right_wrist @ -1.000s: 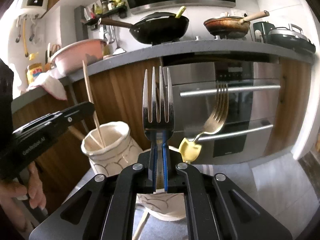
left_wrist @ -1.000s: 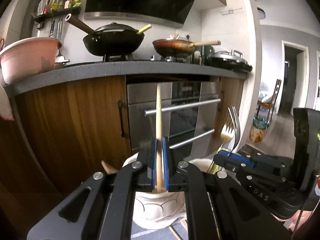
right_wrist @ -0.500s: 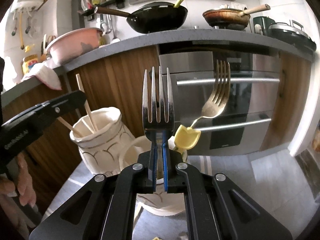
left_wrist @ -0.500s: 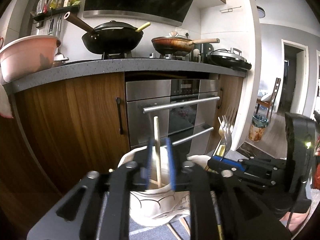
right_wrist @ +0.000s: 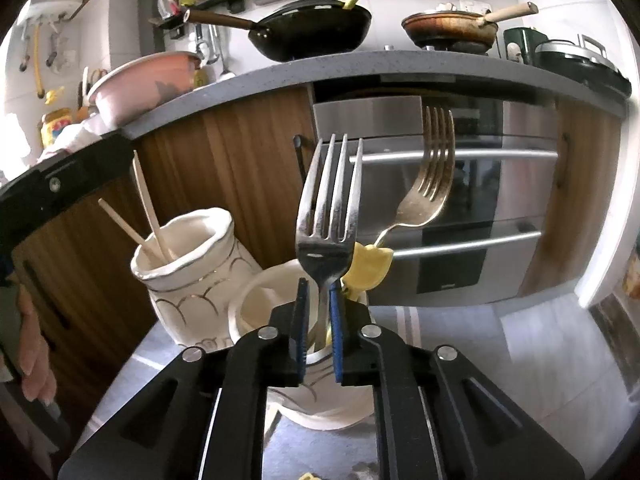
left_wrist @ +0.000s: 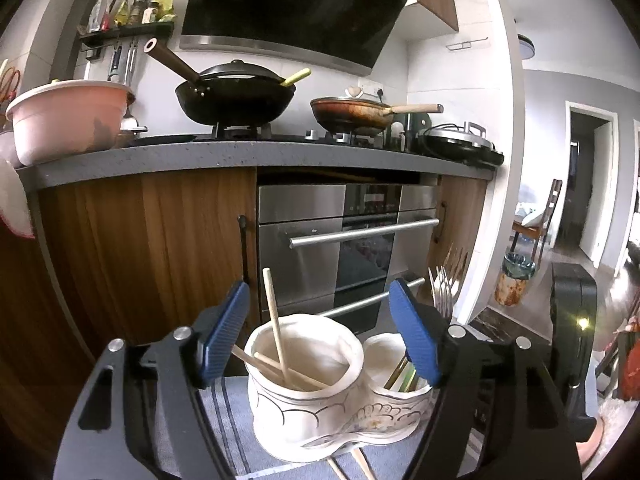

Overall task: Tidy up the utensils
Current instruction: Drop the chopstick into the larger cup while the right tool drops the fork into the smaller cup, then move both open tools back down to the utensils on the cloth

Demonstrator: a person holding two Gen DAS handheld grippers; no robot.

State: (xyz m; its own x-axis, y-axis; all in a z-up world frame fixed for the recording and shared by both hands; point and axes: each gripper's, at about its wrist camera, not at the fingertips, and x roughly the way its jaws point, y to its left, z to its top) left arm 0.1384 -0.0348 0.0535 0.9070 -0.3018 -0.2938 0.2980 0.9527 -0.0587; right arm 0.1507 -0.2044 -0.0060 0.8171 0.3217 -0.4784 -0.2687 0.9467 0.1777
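My left gripper jaws have just been opening, now wide w/ nothing held; chopstick sits in the big pot. Right gripper jaws just easing apart, fork standing between them in the small pot (grip looks gone). Loose sticks under the pots are left.

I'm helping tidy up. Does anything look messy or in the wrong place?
Yes: two wooden sticks lie flat on the cloth beside the white holder, poking out past its base, while the other chopsticks stand inside it.
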